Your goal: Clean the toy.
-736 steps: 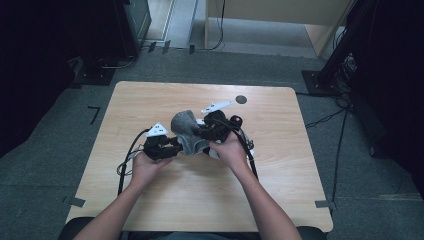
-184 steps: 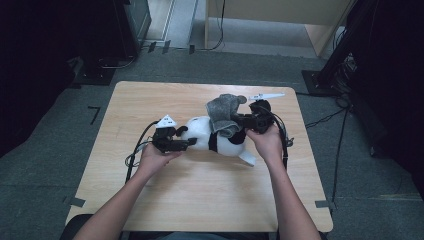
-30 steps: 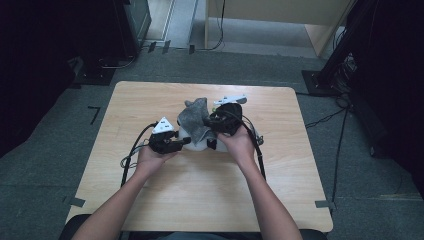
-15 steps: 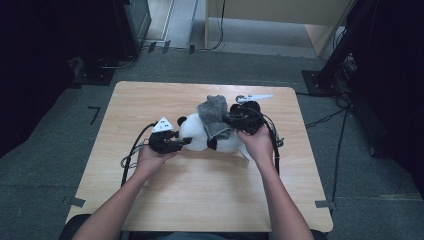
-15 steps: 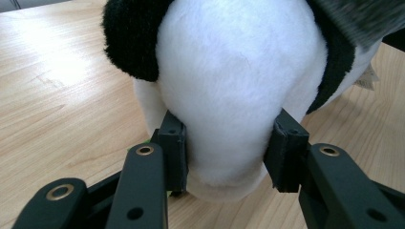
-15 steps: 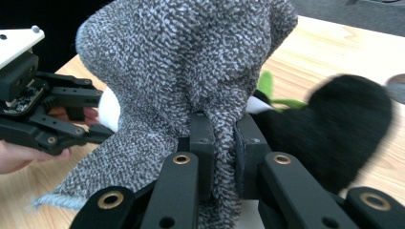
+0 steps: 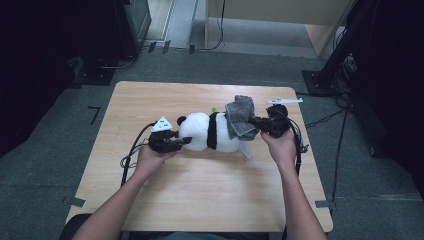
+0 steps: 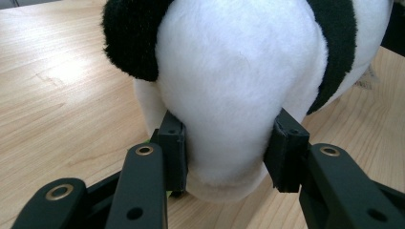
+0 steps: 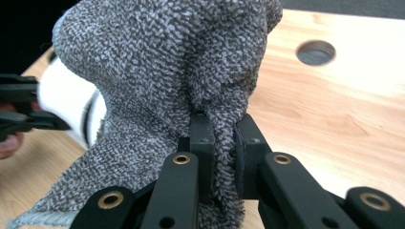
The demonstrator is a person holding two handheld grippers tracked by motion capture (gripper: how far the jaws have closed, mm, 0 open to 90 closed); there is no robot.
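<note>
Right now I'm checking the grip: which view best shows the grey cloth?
The right gripper view: the grey cloth sits pinched in the right gripper. The high view shows it small, draped over the panda.

Panda plush (image 7: 207,132): face not visible in the high view; the lower body was covered by the grey knitted cloth (image 7: 240,120), so its legs could not be made out. In the left gripper view the plush was cut off by the top edge, and its underside hid the bench (image 8: 57,86) behind it. In the right gripper view the cloth ran past the bottom edge; the fold between the fingers (image 9: 203,138) hid their inner faces. Small green item (image 7: 215,109) behind the plush: too small to identify.
</note>
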